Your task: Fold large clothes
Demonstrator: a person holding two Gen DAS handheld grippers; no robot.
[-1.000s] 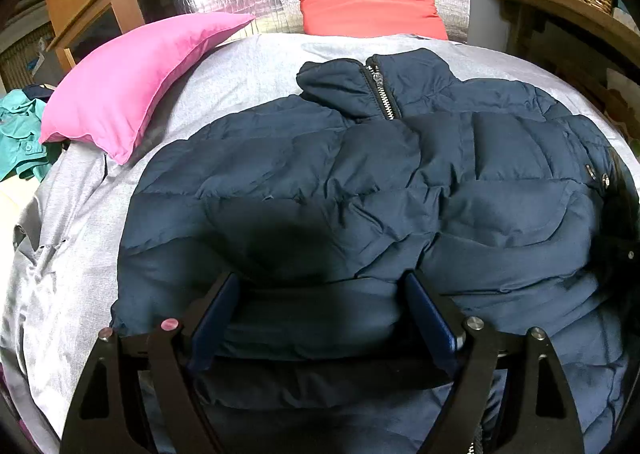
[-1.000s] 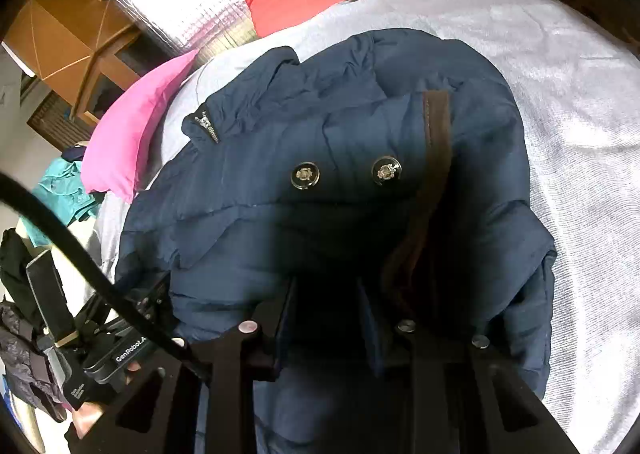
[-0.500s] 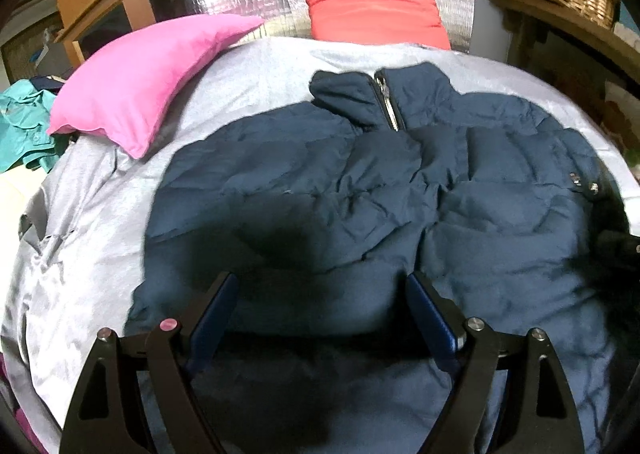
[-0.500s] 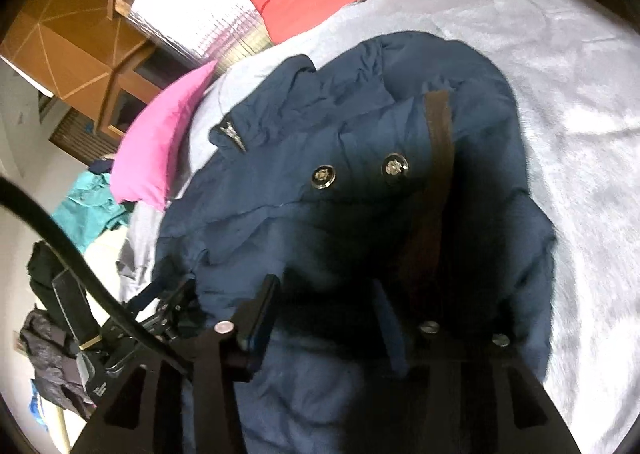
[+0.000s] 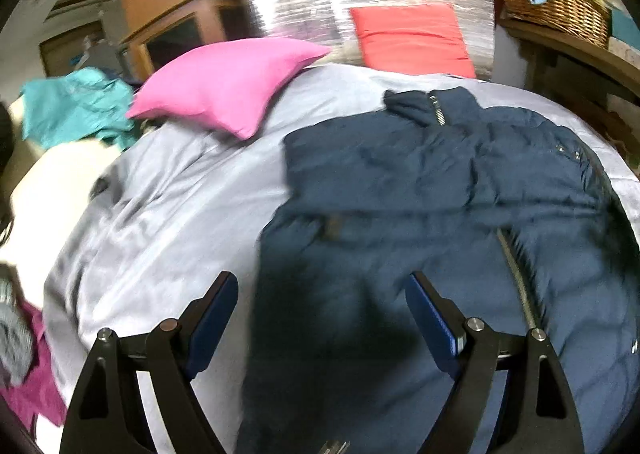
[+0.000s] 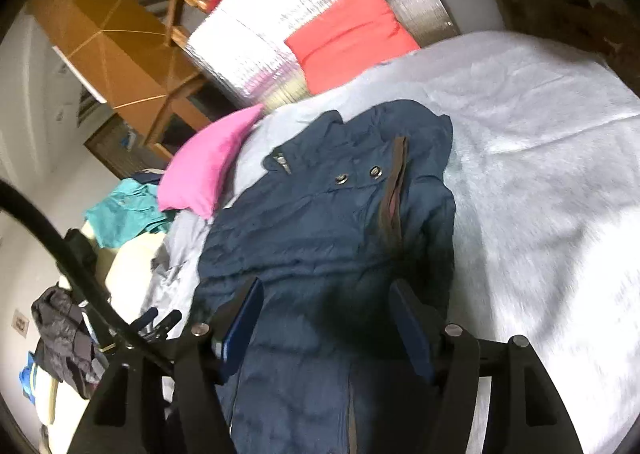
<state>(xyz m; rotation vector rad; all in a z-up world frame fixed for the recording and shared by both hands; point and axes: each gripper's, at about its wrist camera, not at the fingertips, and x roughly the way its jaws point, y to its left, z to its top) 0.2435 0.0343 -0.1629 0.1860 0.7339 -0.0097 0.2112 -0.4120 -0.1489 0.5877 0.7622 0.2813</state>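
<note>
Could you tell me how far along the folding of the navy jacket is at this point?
Partly done: the navy jacket lies on the grey bedspread, sides apparently folded inward. Nothing is in hand; left gripper and right gripper hover open above it. The lengthwise fold remains.

Both wrist views above bed [image 5: 168, 214], facing headboard, sharing jacket [image 6: 320, 222]
</note>
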